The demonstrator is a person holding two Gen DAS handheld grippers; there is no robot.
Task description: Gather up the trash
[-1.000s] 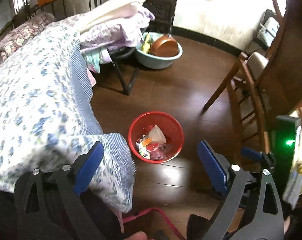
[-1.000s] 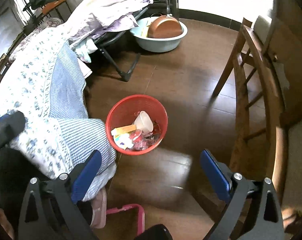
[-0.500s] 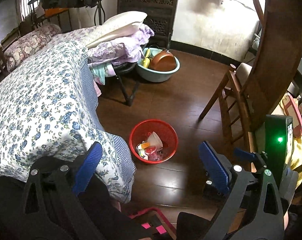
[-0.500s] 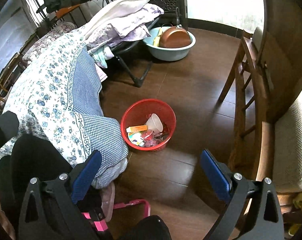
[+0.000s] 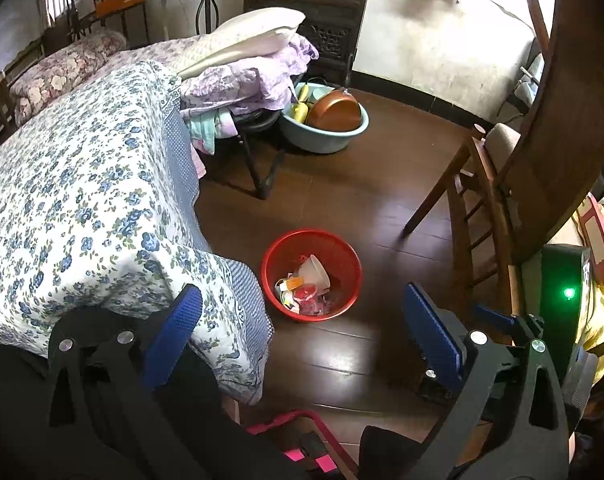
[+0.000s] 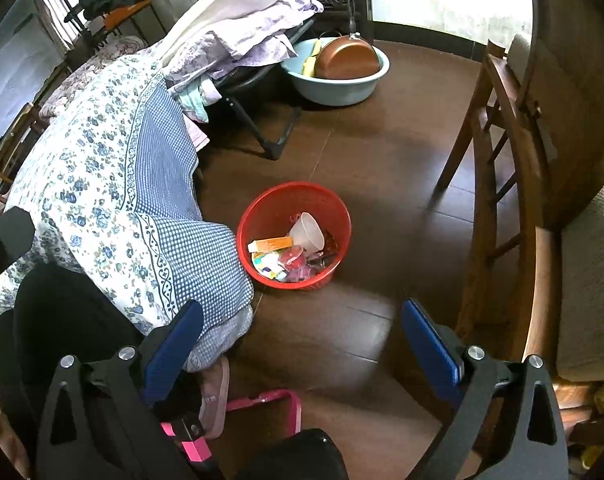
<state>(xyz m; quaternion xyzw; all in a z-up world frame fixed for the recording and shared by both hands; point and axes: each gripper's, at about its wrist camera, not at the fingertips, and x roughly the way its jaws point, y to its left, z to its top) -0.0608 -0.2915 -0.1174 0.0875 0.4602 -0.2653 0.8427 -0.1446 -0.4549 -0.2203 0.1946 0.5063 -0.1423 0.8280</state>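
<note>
Both claws were spread wide with nothing between the blue pads: left gripper (image 5: 302, 328) and right gripper (image 6: 302, 332) hung high above the dark wood floor (image 6: 381, 152), both looking down at the red basket (image 5: 343, 254). The basket stood on the floor just beside the corner of the blue floral quilt (image 5: 82, 208), well apart from the pads, and it held the trash: a white plastic cup (image 6: 307, 231) tipped on its side, an orange box (image 6: 270, 244) and mixed wrappers (image 6: 268, 265). Farther back sat a light blue basin (image 6: 337, 90) with a copper pan (image 6: 347, 60) in it, with a wooden chair (image 6: 501, 168) off to the right.
</note>
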